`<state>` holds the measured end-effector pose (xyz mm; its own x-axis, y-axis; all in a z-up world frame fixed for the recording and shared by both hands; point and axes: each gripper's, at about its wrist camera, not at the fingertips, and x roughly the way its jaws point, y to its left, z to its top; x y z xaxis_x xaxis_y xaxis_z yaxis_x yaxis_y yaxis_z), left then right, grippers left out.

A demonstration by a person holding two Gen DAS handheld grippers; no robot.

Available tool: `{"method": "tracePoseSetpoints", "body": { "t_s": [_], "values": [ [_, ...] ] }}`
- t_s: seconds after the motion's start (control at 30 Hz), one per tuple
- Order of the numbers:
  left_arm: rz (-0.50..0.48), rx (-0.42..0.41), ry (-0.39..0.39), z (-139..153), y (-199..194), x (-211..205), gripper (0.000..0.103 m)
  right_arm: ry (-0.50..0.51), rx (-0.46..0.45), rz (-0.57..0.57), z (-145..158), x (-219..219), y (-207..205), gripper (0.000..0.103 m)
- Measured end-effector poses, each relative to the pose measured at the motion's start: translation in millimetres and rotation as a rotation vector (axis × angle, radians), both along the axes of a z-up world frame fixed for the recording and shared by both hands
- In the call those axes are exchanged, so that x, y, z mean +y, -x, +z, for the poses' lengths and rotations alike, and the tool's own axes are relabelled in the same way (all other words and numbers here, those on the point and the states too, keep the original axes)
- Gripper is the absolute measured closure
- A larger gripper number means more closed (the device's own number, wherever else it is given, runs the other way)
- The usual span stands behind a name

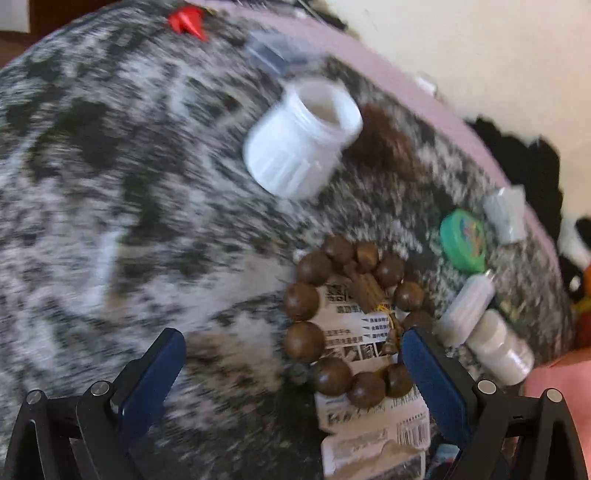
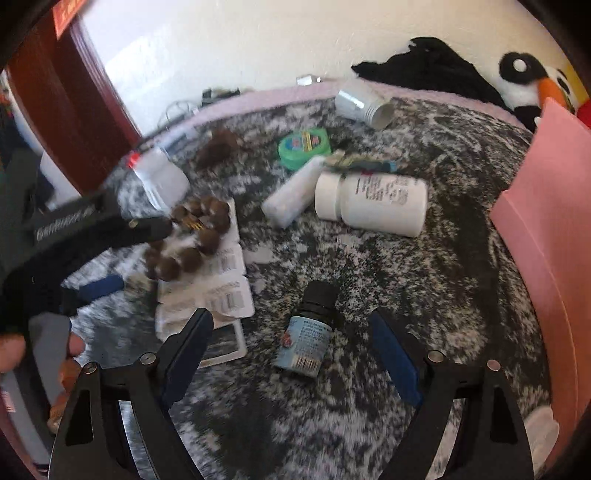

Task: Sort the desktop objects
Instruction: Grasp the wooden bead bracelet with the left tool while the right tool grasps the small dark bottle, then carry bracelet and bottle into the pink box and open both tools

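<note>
My left gripper (image 1: 291, 343) is open just above the black-and-white cloth; its right finger (image 1: 432, 373) touches a brown wooden bead bracelet (image 1: 317, 302) lying on printed blister packs (image 1: 369, 417). The bracelet (image 2: 192, 236) also shows in the right wrist view, with the left gripper (image 2: 129, 254) over it. My right gripper (image 2: 291, 325) is open and empty around a small blue-labelled bottle with a black cap (image 2: 308, 332), which lies between its fingers. A white pill bottle (image 2: 373, 203) and a white tube (image 2: 291, 195) lie beyond.
An open white jar (image 1: 299, 140), a green round tin (image 1: 463, 240), a grey capped vial (image 1: 506, 214), two white bottles (image 1: 498, 347) and a red clip (image 1: 186, 22) lie on the cloth. A pink box wall (image 2: 546, 229) stands on the right, a penguin plush (image 2: 535, 85) behind.
</note>
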<state>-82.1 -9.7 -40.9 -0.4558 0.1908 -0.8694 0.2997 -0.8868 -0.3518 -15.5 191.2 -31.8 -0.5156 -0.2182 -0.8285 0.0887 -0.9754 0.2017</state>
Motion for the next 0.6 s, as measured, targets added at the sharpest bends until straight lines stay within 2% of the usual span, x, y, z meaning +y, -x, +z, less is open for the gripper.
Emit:
{"method": "tracePoseSetpoints", "body": {
  "t_s": [0.13,0.17,0.2,0.23,0.27,0.3,0.4,0.43,0.53,0.6],
  "values": [
    [-0.037,0.014,0.140,-4.0,13.4,22.3,0.003,-0.013,-0.015,0.023,-14.2,0.0,4.9,0.015],
    [-0.047,0.036,0.159,-3.6,13.6,26.2,0.009,-0.017,-0.008,0.035,-14.7,0.1,5.6,0.016],
    [-0.071,0.056,0.181,-1.7,13.3,31.0,0.021,-0.015,-0.005,0.046,-14.9,0.5,6.1,0.019],
    [-0.099,0.075,0.203,0.4,13.0,36.0,0.068,-0.004,-0.004,0.055,-15.0,1.5,6.6,0.042],
    [-0.113,0.081,0.225,3.5,12.2,40.1,0.084,0.024,-0.011,0.059,-14.1,4.0,7.4,0.069],
    [-0.107,0.082,0.235,6.3,10.1,41.2,0.086,0.054,-0.018,0.064,-13.1,6.7,8.3,0.068],
    [-0.085,0.071,0.135,7.7,1.9,33.7,0.086,0.111,-0.035,0.054,-8.7,14.0,6.8,0.071],
    [-0.074,0.066,0.110,8.6,-0.9,30.9,0.086,0.131,-0.036,0.048,-5.9,16.7,5.0,0.077],
    [-0.066,0.097,0.100,27.2,-16.3,30.8,0.086,0.195,-0.028,0.032,5.7,25.5,-1.7,0.077],
    [-0.073,0.132,0.107,42.7,-27.8,32.1,0.086,0.203,-0.002,0.033,17.7,27.9,-9.5,0.077]
  ]
}}
